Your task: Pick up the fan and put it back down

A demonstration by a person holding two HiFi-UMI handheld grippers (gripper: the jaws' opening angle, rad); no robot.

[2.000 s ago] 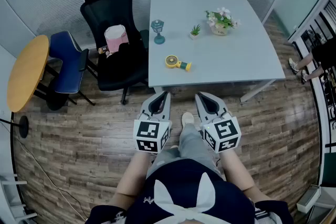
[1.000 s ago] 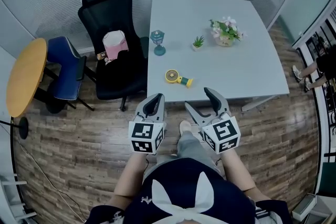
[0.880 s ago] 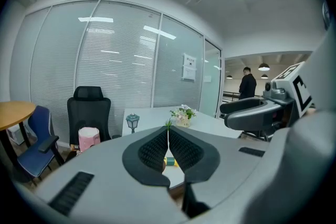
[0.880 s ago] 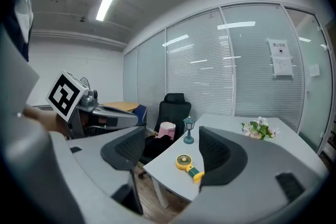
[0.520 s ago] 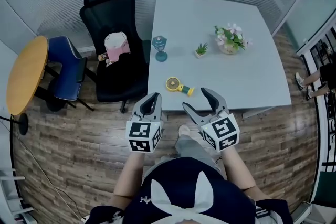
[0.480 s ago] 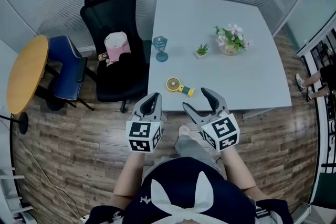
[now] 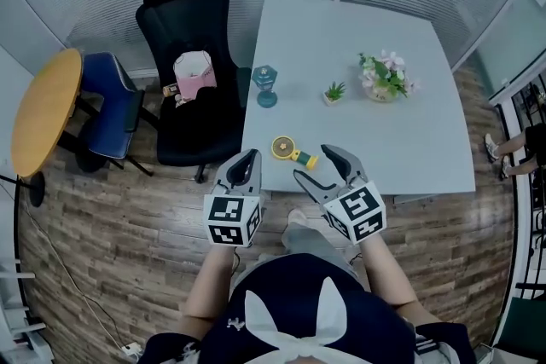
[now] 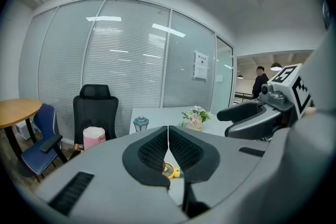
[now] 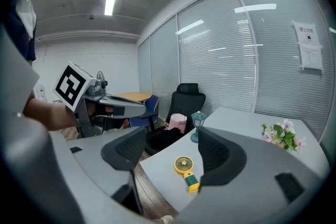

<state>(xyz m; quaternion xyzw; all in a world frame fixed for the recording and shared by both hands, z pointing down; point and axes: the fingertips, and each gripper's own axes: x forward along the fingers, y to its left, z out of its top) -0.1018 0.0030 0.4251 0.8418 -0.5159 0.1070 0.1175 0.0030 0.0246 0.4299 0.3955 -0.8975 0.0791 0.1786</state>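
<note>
- The right hand-held gripper [image 7: 312, 164] has spread its jaws wide and moved up to the edge of the table [image 7: 358, 21]. It holds nothing.
- The fan [image 9: 186, 169] lies flat near the front edge, unmoved, just ahead of those jaws.
- The left hand-held gripper [image 8: 168, 136] stays clenched on nothing, short of the table.
- The approach looks nearly done, and closing on the fan comes next.

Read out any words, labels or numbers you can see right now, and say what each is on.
No text is legible.
Wall notice: printed lines, too small to read.
Pink box on the black chair: print too blurred to read.
Left gripper and right gripper: cubes bear black-and-white square markers, no words.
Fan: no label visible.
</note>
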